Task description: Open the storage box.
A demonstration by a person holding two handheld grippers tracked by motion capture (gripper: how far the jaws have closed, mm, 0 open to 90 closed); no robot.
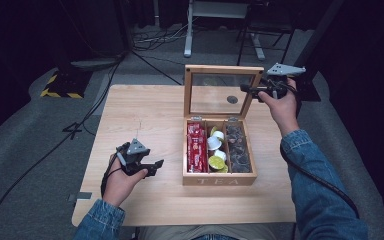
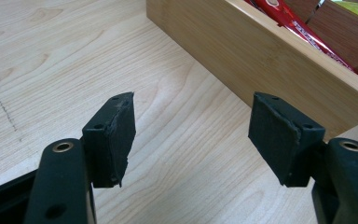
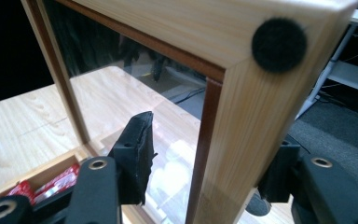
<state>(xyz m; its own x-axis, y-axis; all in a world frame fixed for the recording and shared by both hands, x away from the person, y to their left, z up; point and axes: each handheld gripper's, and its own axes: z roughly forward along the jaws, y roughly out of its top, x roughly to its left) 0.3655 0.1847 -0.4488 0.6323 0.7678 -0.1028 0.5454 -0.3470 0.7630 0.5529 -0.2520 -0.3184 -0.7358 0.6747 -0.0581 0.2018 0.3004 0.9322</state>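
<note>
A wooden tea box [image 1: 219, 181] stands right of the table's middle, its glass lid [image 1: 223, 70] raised upright. Its left compartment holds red packets [image 1: 196, 145], the middle one white and yellow cups [image 1: 215, 145], the right one dark items [image 1: 238, 147]. My right gripper [image 1: 247, 88] is at the lid's upper right corner. In the right gripper view the lid frame [image 3: 242, 116] stands between the jaws, and a gap shows between the left pad [image 3: 137, 149] and the wood, so the gripper [image 3: 212, 140] is open. My left gripper [image 1: 152, 165] hovers open and empty over the table, just left of the box wall [image 2: 242, 46].
The light wooden table [image 1: 145, 110] has bare room left of the box. A black felt dot [image 3: 278, 44] sits on the lid's corner. Beyond the table, cables, a white desk leg [image 1: 189, 35] and a yellow-black striped base [image 1: 60, 85] lie on the grey floor.
</note>
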